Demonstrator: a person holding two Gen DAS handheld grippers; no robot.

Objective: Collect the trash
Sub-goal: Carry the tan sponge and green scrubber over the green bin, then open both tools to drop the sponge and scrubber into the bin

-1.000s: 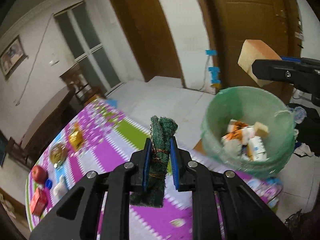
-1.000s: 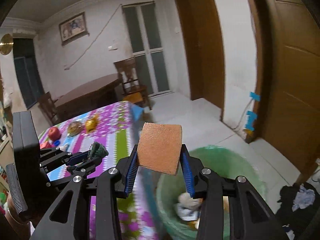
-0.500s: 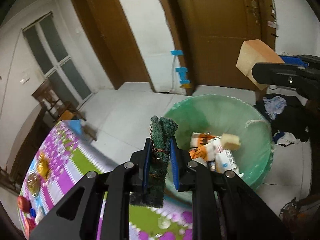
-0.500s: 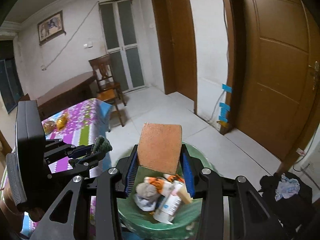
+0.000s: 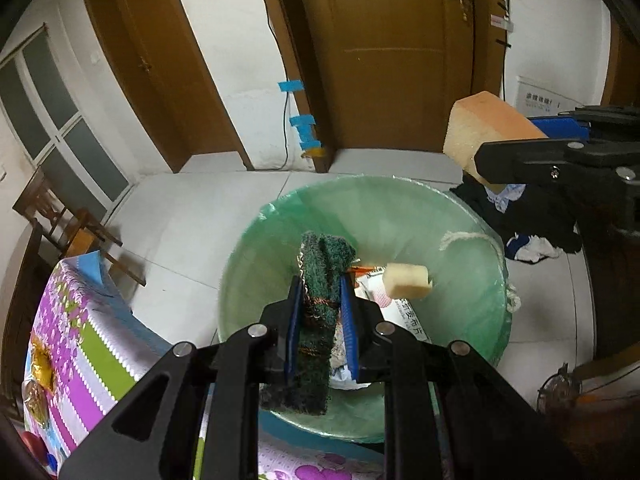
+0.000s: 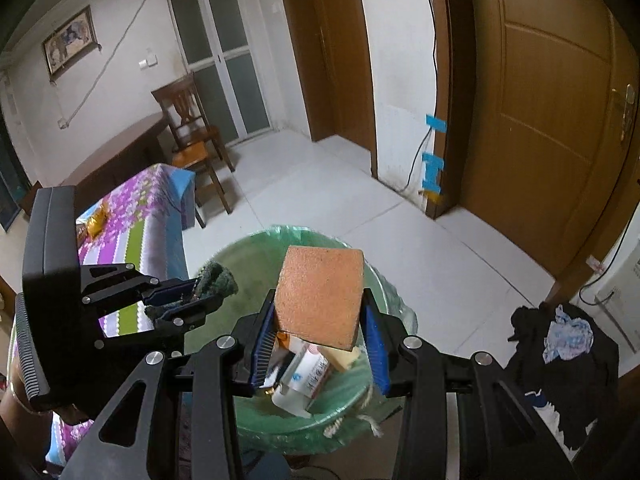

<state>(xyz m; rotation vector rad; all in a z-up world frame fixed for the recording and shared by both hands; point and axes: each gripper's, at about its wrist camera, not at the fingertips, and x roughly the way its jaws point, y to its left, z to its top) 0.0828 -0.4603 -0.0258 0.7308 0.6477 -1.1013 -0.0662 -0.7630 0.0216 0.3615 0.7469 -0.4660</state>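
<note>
We are looking down over the green-lined trash bin (image 5: 400, 216) and both tools are carrying something. Our left tool (image 5: 320, 320) is clenching a dark green scouring pad (image 5: 320, 280) between its blue pads, the pad standing upright, poking out beyond the fingertips and hanging below them too. It is hovering above the near part of the bin's mouth, just past the edge of the surface (image 5: 80, 344) with the purple flowered cloth.

Our right tool (image 6: 320, 332) is grasping an orange sponge (image 6: 320, 296), its rough orange face turned toward the camera and its pale yellow side showing from the left wrist view (image 5: 468, 140). The sponge is sitting wedged between the blue pads, well forward of the fingertips, and it is hanging over the bin's opening.

Inside the bin we are seeing a small yellow sponge piece (image 5: 406, 286), a white printed packet (image 6: 308, 372) and other wrappers that are hard to make out. In the right wrist view the left tool (image 6: 188, 296) is sitting to the left of the sponge, near the bin's rim (image 6: 256, 240). A heap of dark clothes (image 6: 560, 344) is lying on the floor to the right of the bin.
</note>
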